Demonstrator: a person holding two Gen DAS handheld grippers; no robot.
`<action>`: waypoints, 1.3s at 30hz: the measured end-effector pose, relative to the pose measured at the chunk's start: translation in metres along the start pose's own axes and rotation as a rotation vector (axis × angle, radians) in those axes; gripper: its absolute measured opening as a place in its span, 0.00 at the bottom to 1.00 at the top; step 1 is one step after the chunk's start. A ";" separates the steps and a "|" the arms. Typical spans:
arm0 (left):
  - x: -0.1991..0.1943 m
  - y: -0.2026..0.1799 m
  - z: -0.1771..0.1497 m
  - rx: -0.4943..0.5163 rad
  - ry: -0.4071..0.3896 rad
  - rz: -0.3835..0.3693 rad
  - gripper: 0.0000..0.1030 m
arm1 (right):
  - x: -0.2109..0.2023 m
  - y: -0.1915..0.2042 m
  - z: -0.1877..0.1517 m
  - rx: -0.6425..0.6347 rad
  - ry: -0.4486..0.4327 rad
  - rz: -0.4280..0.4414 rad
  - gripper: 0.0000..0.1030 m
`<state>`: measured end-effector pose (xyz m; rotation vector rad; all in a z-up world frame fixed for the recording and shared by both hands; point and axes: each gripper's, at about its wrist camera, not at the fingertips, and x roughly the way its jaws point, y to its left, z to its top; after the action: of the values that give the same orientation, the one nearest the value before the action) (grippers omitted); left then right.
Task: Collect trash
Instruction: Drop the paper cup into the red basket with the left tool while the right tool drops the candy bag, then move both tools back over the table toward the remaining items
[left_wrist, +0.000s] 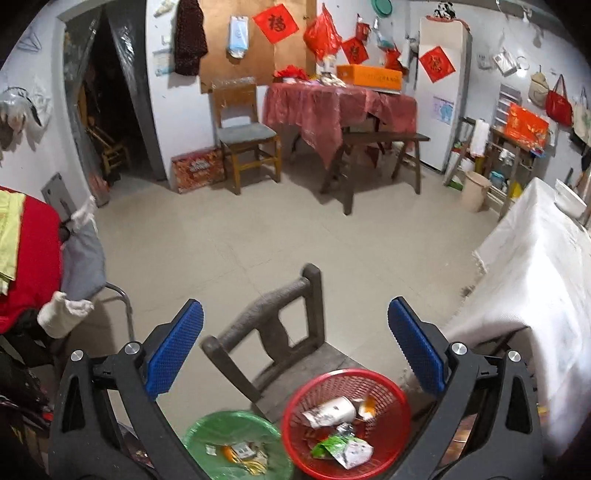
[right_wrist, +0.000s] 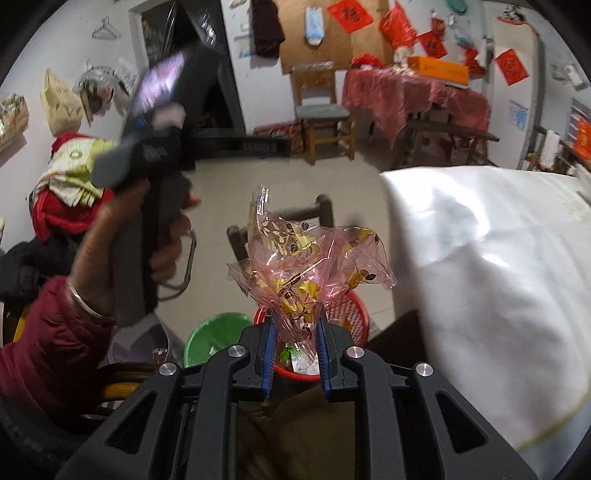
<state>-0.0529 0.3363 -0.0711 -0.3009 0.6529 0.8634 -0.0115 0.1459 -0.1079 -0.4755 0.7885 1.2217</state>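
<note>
My right gripper (right_wrist: 295, 325) is shut on a crumpled pink plastic wrapper with gold leaves (right_wrist: 306, 266) and holds it above the red basket (right_wrist: 351, 314). In the left wrist view my left gripper (left_wrist: 295, 328) is open and empty, high above the red basket (left_wrist: 391, 391), which holds a paper cup (left_wrist: 330, 410) and a green-white packet (left_wrist: 343, 446). A green basket (left_wrist: 207, 432) with small wrappers stands to its left; it also shows in the right wrist view (right_wrist: 214, 332).
A low dark wooden chair (left_wrist: 280, 325) stands behind the baskets. A table with a white cloth (left_wrist: 535, 295) is at the right. Red and grey clothes (left_wrist: 33, 258) are piled at the left. The left hand holding its gripper handle (right_wrist: 147, 206) fills the right wrist view's left.
</note>
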 end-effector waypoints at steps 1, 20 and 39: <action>-0.002 0.003 0.002 0.001 -0.013 0.016 0.93 | 0.009 0.002 0.002 -0.011 0.011 -0.005 0.26; -0.049 -0.012 0.007 0.025 -0.094 -0.115 0.93 | -0.045 -0.016 -0.006 0.052 -0.143 -0.151 0.51; -0.107 -0.194 -0.039 0.431 -0.072 -0.486 0.93 | -0.205 -0.175 -0.087 0.459 -0.403 -0.515 0.87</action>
<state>0.0320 0.1316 -0.0345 -0.0319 0.6444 0.2553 0.1037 -0.0996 -0.0254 -0.0369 0.5276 0.5980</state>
